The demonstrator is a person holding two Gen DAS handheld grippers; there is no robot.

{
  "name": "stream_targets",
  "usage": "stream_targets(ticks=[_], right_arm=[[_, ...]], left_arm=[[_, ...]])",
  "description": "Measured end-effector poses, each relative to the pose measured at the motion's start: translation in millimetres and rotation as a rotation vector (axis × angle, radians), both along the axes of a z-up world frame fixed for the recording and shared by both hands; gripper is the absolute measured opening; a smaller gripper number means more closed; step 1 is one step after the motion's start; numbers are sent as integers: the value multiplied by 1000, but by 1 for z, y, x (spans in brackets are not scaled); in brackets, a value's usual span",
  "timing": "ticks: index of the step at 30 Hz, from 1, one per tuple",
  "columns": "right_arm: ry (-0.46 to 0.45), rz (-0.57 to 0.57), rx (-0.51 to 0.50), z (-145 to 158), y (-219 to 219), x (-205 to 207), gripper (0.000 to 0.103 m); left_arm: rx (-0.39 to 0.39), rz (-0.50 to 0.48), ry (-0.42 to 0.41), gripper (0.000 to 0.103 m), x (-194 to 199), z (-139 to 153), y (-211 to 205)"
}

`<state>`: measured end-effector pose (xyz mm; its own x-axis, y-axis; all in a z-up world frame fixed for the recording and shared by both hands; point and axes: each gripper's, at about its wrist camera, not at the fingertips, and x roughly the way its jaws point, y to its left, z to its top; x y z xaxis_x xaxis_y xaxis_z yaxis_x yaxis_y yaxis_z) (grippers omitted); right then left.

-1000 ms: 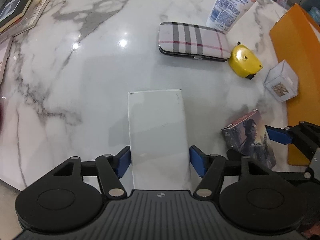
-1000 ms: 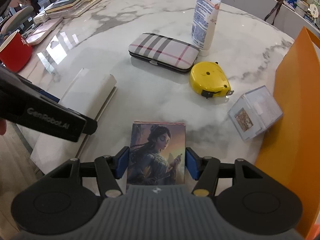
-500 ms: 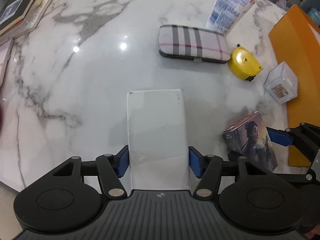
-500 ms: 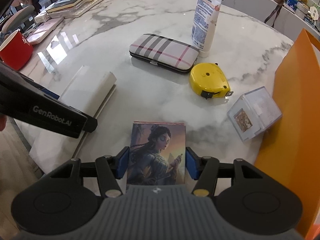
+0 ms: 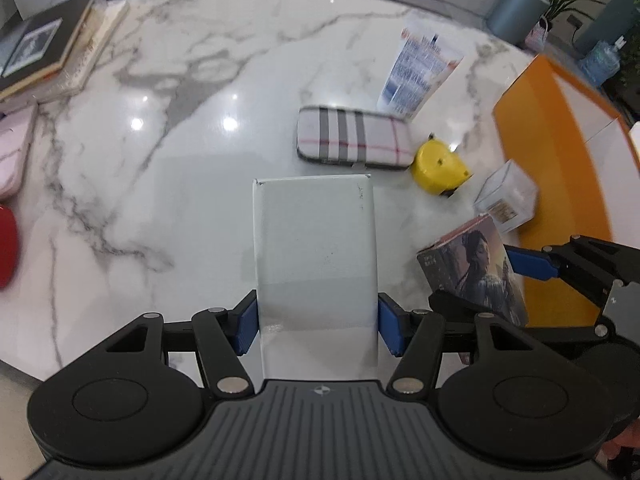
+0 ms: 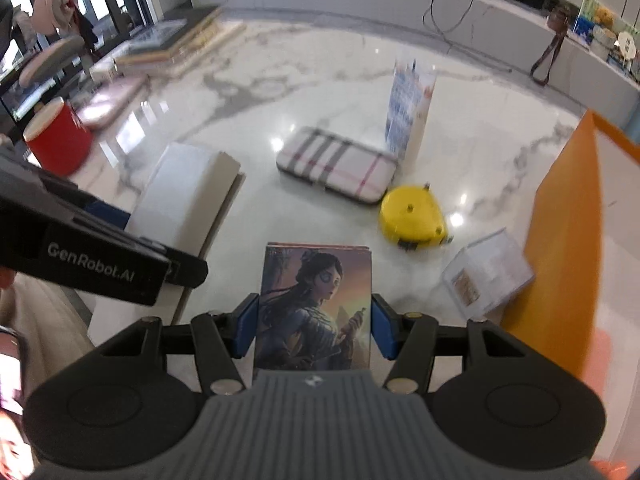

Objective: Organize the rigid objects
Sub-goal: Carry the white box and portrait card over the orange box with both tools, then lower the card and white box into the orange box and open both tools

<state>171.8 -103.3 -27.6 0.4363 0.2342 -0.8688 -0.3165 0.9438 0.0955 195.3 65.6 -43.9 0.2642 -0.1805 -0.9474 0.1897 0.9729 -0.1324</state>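
The left claw is clamped on a white box, with a blue pad pressed to each long side, and the box looks lifted a little above the marble table. Its long side points straight out from the claw, away from the camera. The right claw grips a picture box the same way; this one has a painted lady on its front and also points straight ahead. The two boxes sit side by side, the white one on the left. The big orange box stands open at the far right, just beside the right claw and well apart from the left one, so I think the picture box would go in first. Between the claws and the back of the table lie a striped case, a yellow tape measure and a clear cube, which rests against the orange wall. A white tube stands behind the case; its blue writing is too blurry to read. On the side of the left claw, seen from the right camera, the words say "GenRobot.AI"
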Motion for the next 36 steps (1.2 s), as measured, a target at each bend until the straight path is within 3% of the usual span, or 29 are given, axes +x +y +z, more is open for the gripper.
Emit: stream_targets(ticks=[8,13,18,22,27,32,36], right_arm=[[-83,-48,38,59,-35,-7,57],[-144,-102,-4,97,-77,-15,58],[-152,-189,-54,112,-130,-23,58],[-132,-256,-76,108,-171,-28,58],[-67,-312,-96,80,-211,-27,58],[20,-335,-102,34,-227,-20,58],[56,-359,-101,12,-227,-12,58]], left_arm=[[-101,-32,-88,69,-11,58,-25],[-169,-122,-147,69,-15,92,-73],[-216,-222,-170,69,-17,107,-130],[-253,-285,-166,69,-13,111,-177],[-267,-326,-146,69,-5,101,-224],[-209,-368,-163,69,1,83,-249],[-195,-349,-120,69,14,66,-256]])
